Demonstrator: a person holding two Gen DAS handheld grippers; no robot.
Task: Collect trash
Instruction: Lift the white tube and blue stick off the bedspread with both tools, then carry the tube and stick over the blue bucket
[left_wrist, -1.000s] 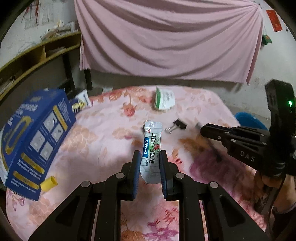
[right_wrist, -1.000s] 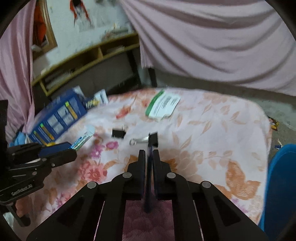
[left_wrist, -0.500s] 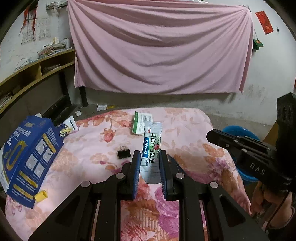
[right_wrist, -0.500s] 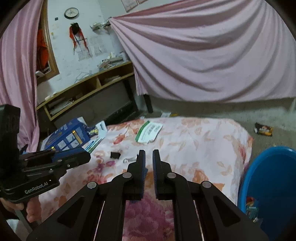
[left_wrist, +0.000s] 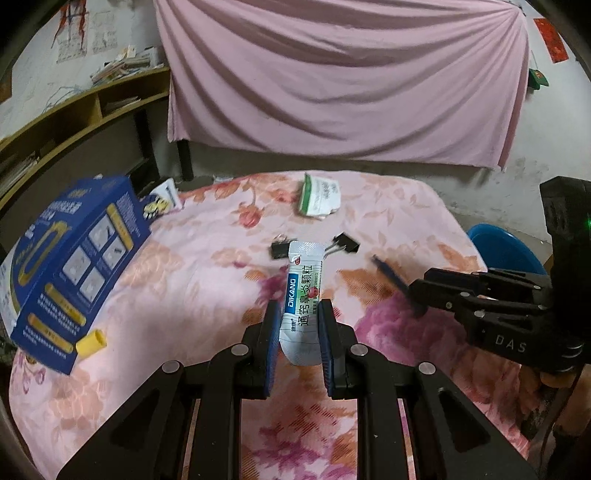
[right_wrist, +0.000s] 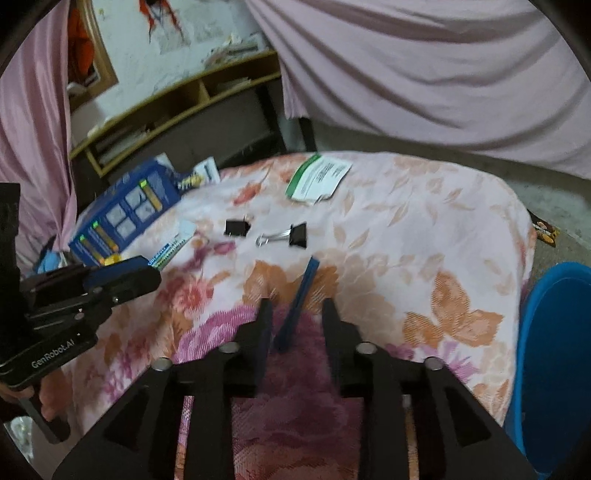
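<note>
Left wrist: left gripper (left_wrist: 298, 328) pinches the sachet (left_wrist: 302, 301) upright above the bed (left_wrist: 192, 280); its slick foil could slide free on the way to the bin (left_wrist: 502, 247).

Right wrist: right gripper (right_wrist: 297, 325) is spread, blue stick (right_wrist: 297, 304) loose between its fingers, liable to tumble.
</note>
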